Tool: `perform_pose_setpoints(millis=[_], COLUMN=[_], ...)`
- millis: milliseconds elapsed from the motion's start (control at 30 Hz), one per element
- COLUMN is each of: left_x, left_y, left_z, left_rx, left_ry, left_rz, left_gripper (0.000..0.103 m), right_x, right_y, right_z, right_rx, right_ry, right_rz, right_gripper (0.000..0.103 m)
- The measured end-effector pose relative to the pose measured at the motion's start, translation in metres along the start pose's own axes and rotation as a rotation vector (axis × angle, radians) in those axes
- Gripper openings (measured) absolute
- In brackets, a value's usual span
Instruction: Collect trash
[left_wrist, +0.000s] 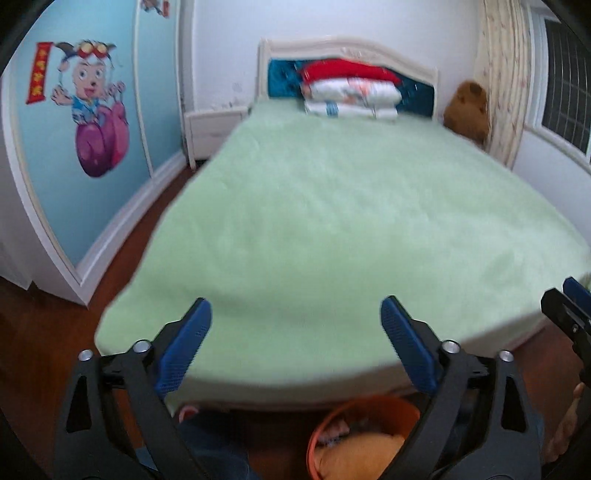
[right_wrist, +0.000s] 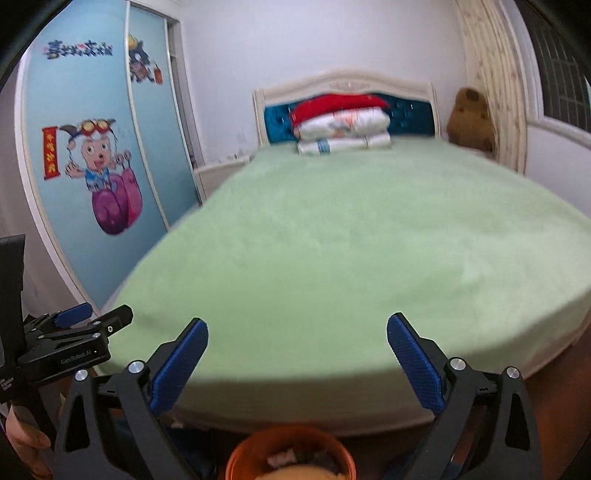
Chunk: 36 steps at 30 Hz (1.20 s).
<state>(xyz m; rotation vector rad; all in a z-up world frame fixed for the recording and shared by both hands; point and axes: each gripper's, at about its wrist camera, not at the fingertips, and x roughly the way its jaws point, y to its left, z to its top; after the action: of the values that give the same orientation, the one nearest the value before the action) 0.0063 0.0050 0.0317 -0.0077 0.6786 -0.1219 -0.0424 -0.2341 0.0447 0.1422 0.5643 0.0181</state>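
A: Starting nearest: round orange plastic bin (right_wrist: 236, 458) sitting on the dark floor just below the foot of the bed, already holding crumpled scraps and something yellowish. Collected trash lying in there, as far as can be told.

B: And the tongs?

A: Left gripper (left_wrist: 296, 343) gaping wide, blue pads well apart, gripping nothing. Right gripper (right_wrist: 297, 356) likewise spread wide and empty. Both hovering just above the bin, pointing out over the bed.

B: Worrying about anything?

A: Possibly knocking the bin while swinging either tool low beside it, spilling the scraps back out. Also judging the job finished too early: blurring in both views, so missing small litter on the pale green fleece bedspread (left_wrist: 351, 221) quite likely.

B: Further from the bin?

A: Seeing no litter on the spread. Beyond it, stacked white and red folded bedding (right_wrist: 341, 127) resting against the headboard, a brown plush bear (right_wrist: 471, 118) sitting to the side. Mistaking either for rubbish being the risk there.
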Motion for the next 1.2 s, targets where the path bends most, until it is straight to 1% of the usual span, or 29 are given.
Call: perform_pose_setpoints(millis=[67, 167, 333, 533, 833, 1200], left_x=[-0.008, -0.016, -0.021, -0.021, -0.029, -0.026], left_y=[-0.001, -0.003, -0.007, -0.004, -0.011, -0.011], left_z=[0.010, 0.019, 0.023, 0.021, 0.023, 0.026], left_rx=[-0.010, -0.010, 0.002, 0.003, 0.011, 0.017], left_ry=[-0.038, -0.071, -0.097, -0.105, -0.125, -0.116], left_rz=[-0.001, 0.002, 0.001, 0.010, 0.020, 0.021], left_gripper=[0.092, 0.092, 0.092, 0.092, 0.092, 0.092], right_x=[-0.005, -0.012, -0.021, -0.024, -0.024, -0.025], right_y=[0.003, 0.003, 0.004, 0.006, 0.008, 0.004], right_z=[0.011, 0.023, 0.032, 0.033, 0.033, 0.033], right_rx=[-0.006, -0.008, -0.022, -0.034, -0.036, -0.028], right_ry=[-0.035, -0.073, -0.110, -0.113, -0.111, -0.106], right_rz=[-0.001, -0.001, -0.005, -0.003, 0.000, 0.002], right_gripper=[0.097, 0.097, 0.097, 0.097, 0.097, 0.097])
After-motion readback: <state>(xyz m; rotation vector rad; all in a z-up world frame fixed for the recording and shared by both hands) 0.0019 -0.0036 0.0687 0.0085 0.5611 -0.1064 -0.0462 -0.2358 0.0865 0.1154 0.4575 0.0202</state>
